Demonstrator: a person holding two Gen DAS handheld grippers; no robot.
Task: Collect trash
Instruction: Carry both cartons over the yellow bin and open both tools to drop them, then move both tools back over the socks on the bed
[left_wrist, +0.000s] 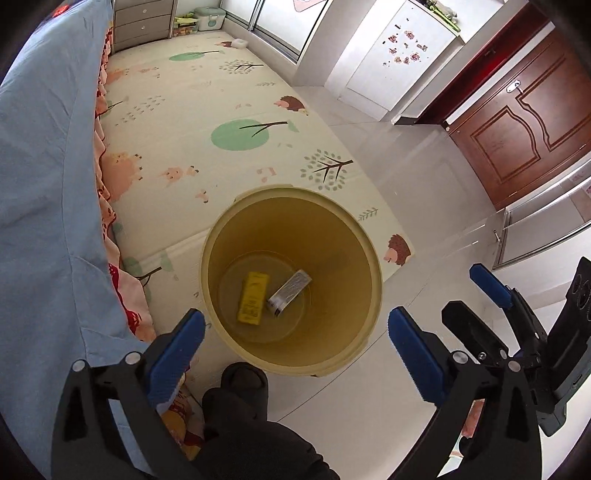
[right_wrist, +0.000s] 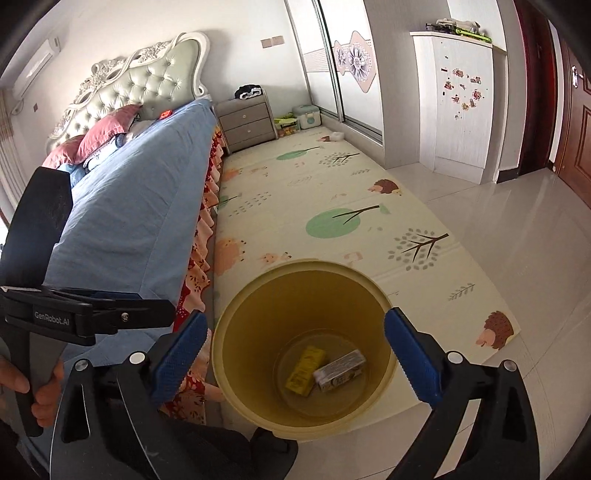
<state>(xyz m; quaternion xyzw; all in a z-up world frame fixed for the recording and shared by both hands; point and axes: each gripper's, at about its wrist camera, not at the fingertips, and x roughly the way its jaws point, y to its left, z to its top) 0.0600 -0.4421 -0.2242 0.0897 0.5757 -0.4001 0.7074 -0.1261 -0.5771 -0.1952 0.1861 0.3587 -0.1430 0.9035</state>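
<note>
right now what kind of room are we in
Most likely a home bedroom: a bed with a tufted headboard, a nightstand beside it, and a children's play mat on the floor.

Two boxes lie side by side in the bin.

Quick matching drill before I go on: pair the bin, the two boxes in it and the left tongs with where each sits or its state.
1 bin
2 yellow box
3 grey box
4 left tongs

a open, holding nothing
b bin bottom, nearer the bed
c partly on the play mat
d bin bottom, farther from the bed

Pairs: 1-c, 2-b, 3-d, 4-a
</note>
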